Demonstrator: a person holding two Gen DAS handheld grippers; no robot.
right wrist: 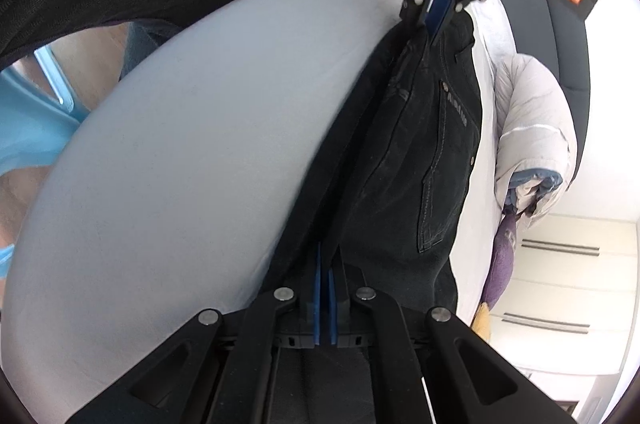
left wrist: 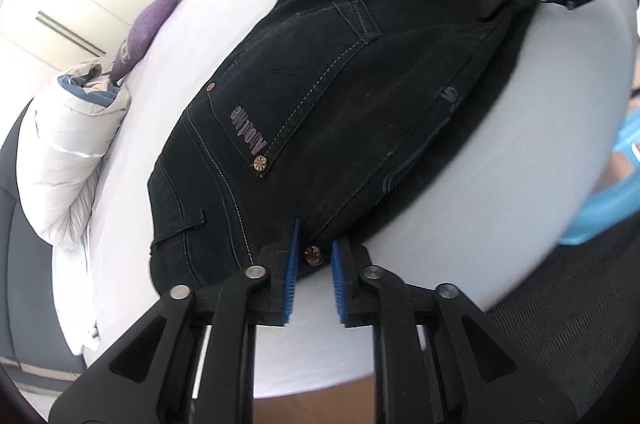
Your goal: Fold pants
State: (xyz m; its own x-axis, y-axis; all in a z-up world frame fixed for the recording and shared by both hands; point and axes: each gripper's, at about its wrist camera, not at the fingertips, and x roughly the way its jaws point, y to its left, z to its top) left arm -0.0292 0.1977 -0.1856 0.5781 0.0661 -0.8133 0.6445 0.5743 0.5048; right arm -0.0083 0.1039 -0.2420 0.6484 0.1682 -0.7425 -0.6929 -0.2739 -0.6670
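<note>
On the white bed [left wrist: 500, 160] lie the black pants [left wrist: 320, 112], back pocket up, stretched between both tools. Beside them sits a folded white jacket [left wrist: 68, 144], with a purple cushion [left wrist: 150, 24] beyond. At the waistband, the left hand-held gripper [left wrist: 314, 264] has its blue pads apart around a rivet. The right hand-held gripper [right wrist: 325, 288] is clamped on the pants' far end.

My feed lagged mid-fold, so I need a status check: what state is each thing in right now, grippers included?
Black jeans: lying on the bed, back pocket up, gripped at both ends.
Left gripper: jaws slightly apart around the waistband edge with the button.
Right gripper: shut on the jeans' fabric.
White puffer jacket: bunched up beside the jeans, untouched.
Bed sheet: smooth, spread flat.
</note>
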